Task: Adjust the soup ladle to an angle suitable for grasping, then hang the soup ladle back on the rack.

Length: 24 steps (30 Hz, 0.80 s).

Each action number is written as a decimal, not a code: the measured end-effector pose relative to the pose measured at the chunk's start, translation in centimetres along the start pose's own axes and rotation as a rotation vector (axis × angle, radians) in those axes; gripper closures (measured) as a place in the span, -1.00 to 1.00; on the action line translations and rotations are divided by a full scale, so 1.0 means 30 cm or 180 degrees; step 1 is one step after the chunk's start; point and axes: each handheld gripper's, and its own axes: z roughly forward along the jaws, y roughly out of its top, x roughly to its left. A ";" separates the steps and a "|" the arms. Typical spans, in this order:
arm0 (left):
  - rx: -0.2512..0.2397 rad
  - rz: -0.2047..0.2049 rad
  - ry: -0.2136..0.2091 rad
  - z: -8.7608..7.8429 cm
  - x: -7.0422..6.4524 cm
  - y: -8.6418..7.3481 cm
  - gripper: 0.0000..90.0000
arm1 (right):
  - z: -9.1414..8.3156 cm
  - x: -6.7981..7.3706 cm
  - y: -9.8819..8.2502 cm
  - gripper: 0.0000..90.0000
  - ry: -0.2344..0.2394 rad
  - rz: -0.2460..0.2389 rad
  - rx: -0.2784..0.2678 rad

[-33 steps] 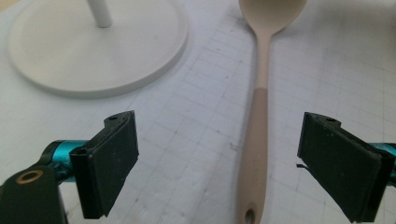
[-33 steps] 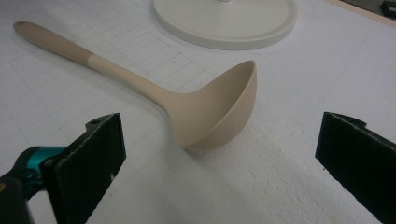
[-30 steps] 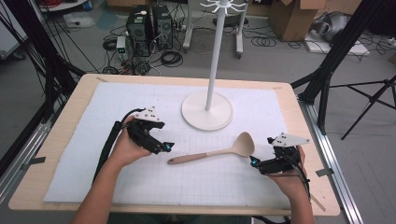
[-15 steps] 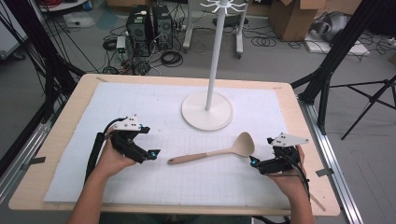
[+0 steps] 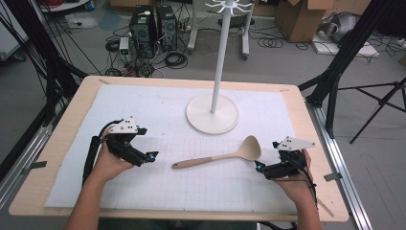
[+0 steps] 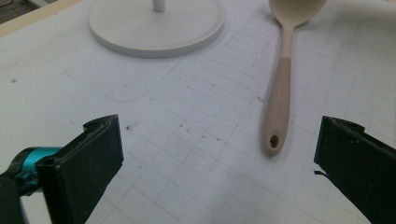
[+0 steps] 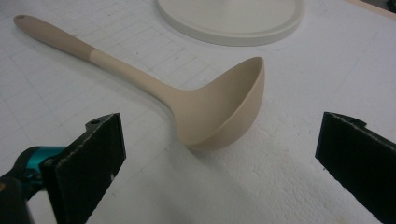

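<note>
White gridded matting (image 5: pixel 158 110) covers your wooden table (image 5: pixel 72 112), with cables and computer towers on the floor beyond it. Your left gripper (image 5: pixel 152 156) sits at the left of the mat, its jaws spread wide with nothing between them; they have just been opening to that width. Ahead of those jaws, a little toward their right one, lies the handle end of the beige ladle (image 6: pixel 280 88), near but apart from the tips. That ladle (image 5: pixel 225 154) lies flat on the mat between your two tools, handle toward the left gripper and bowl toward the right. Beyond it, farther from you, stands the white stand (image 5: pixel 212 113) on its round base, its pole rising up from the middle. Your right gripper (image 5: pixel 257 166) rests at the right of the mat, jaws likewise wide apart and empty. The ladle's bowl (image 7: pixel 224 109) lies just in front of them, tipped on its side with its hollow facing their right jaw, untouched.
</note>
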 end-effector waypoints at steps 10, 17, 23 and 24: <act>0.0007 -0.0022 0.0097 -0.026 0.022 -0.013 -0.96 | 0.018 -0.004 -0.001 -1.00 -0.0014 0.0006 0.0075; 0.0024 -0.0050 0.0086 -0.016 0.034 -0.016 -0.96 | 0.023 -0.002 -0.008 -1.00 0.0007 0.0018 0.0100; 0.0049 -0.0041 0.0097 -0.020 0.032 -0.016 -0.96 | 0.023 -0.001 -0.009 -0.99 0.0010 0.0013 0.0085; 0.0055 -0.0041 0.0111 -0.021 0.035 -0.016 -0.96 | 0.023 -0.001 -0.009 -0.99 0.0010 0.0013 0.0085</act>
